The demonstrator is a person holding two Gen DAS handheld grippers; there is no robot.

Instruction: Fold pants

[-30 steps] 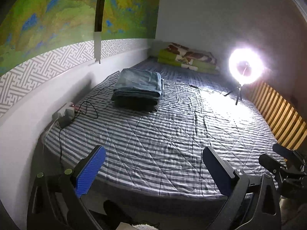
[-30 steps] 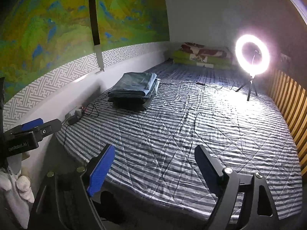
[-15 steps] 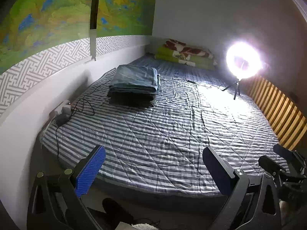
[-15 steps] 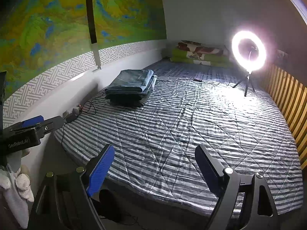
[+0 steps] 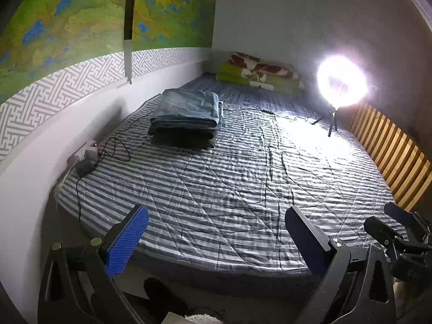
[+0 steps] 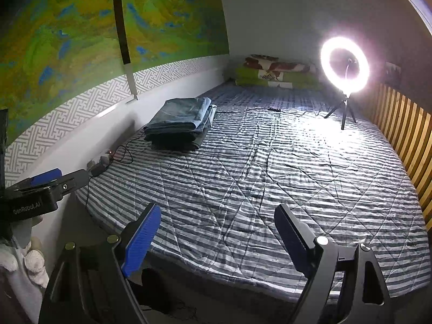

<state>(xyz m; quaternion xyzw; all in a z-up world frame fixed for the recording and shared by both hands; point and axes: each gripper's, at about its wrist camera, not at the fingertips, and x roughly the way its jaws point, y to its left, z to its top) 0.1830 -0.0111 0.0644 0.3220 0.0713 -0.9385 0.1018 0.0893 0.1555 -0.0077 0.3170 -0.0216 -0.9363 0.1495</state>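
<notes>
Striped quilted bed [image 5: 229,189] along a wall, lit by a ring light [image 6: 344,64] on a small tripod at the far right.

Folded pants [image 5: 186,113] lie in a neat stack on the bed's far left side, close to the wall and just beyond a tangle of cables [image 5: 113,151]. Both the left gripper [image 5: 216,239] and the right gripper [image 6: 216,236] hover over the near edge with jaws spread wide, nothing between them, well apart from the stack.

left gripper [image 5: 216,239]: black triangular frames, brass-coloured screw heads, ribbed blue pad on one finger.
right gripper [image 6: 216,236]: same black build, blue pad, silver screws.
marking: white "GenRobot.AI" lettering on the black body at 9 o'clock.
</notes>
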